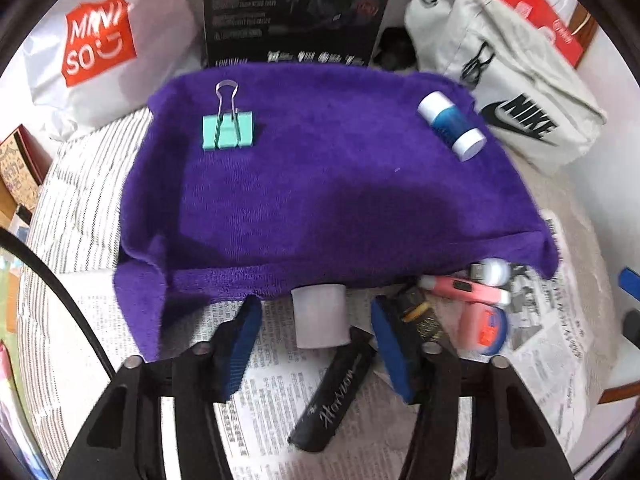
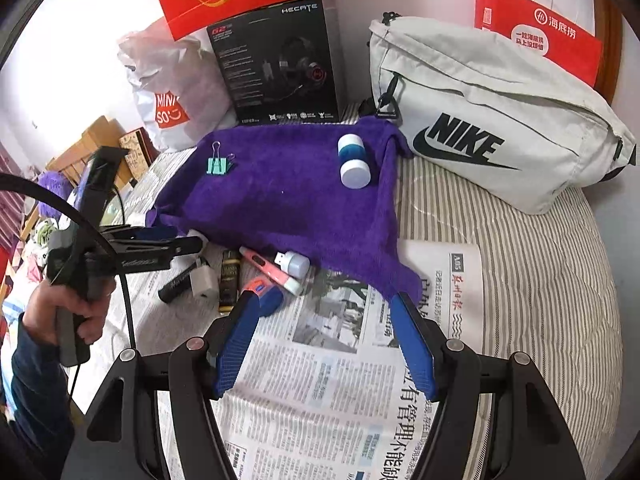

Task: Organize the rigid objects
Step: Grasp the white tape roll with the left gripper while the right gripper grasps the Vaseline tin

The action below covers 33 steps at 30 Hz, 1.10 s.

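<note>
A purple towel (image 1: 320, 184) (image 2: 280, 200) lies on the bed with a mint binder clip (image 1: 227, 130) (image 2: 218, 165) and a blue-and-white bottle (image 1: 451, 125) (image 2: 353, 162) on it. On the newspaper (image 2: 320, 380) below its edge lie a white adapter (image 1: 319, 315) (image 2: 203, 280), a black tube (image 1: 334, 396) (image 2: 176, 282), a dark gold-lettered item (image 2: 229, 280), a pink pen (image 1: 464, 289) (image 2: 270, 267), a small white USB light (image 2: 296, 262) and a pink tin (image 1: 484, 330). My left gripper (image 1: 316, 312) (image 2: 192, 246) is open around the adapter. My right gripper (image 2: 326, 300) is open and empty over the newspaper.
A grey Nike bag (image 2: 492, 120) lies right of the towel. A black headset box (image 2: 280, 64), a white Miniso bag (image 1: 100, 40) and red paper bags (image 2: 536, 36) stand against the wall. A striped bedcover (image 2: 520, 280) lies under everything.
</note>
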Motion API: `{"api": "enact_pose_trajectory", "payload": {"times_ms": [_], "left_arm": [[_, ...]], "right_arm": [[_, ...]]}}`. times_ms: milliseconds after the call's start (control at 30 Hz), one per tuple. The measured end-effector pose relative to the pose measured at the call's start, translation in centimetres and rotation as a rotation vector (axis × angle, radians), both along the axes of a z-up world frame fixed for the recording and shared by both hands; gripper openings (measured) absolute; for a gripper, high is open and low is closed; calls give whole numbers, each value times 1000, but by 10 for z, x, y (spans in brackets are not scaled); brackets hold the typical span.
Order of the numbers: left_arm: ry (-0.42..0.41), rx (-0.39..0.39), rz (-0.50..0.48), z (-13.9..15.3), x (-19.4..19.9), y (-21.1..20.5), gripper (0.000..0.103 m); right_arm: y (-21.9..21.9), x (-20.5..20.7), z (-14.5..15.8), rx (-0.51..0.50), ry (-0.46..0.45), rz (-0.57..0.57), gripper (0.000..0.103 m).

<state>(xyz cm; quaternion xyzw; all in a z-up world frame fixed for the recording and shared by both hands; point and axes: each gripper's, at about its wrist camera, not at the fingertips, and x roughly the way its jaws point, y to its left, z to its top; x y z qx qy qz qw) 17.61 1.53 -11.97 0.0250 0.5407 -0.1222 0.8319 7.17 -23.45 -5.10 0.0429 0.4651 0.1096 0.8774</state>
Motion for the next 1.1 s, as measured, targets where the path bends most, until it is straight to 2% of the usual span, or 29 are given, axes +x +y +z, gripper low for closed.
{"api": "enact_pose_trajectory", "payload": {"times_ms": [200,333,433,700,800,933,1033,1100], "left_arm": [[14,38,-9,-9,6,-4,44],[-11,94,-41,-8,4,-4,27],[-5,56,-27,-3,1,11,27],[-24,126,47,-3,-21,56,27],[-23,90,54,-4,-31,66,27],[-28,52,60,-5,-35,72,27],[-37,24,64,-5,-39,76,27],[-40,4,68,-5,-41,79,27]], "right_arm": [[-6,2,-10,2,30,-17,69],[-2,8,-20,9,54,-18,70],[7,13,-28,23,66,2,70],[43,25,-52,23,89,82,70],[60,27,-65,34,89,149,66],[77,31,-81,-27,92,191,47],[81,36,-88,-38,94,192,46],[85,37,-87,-56,64,198,46]]}}
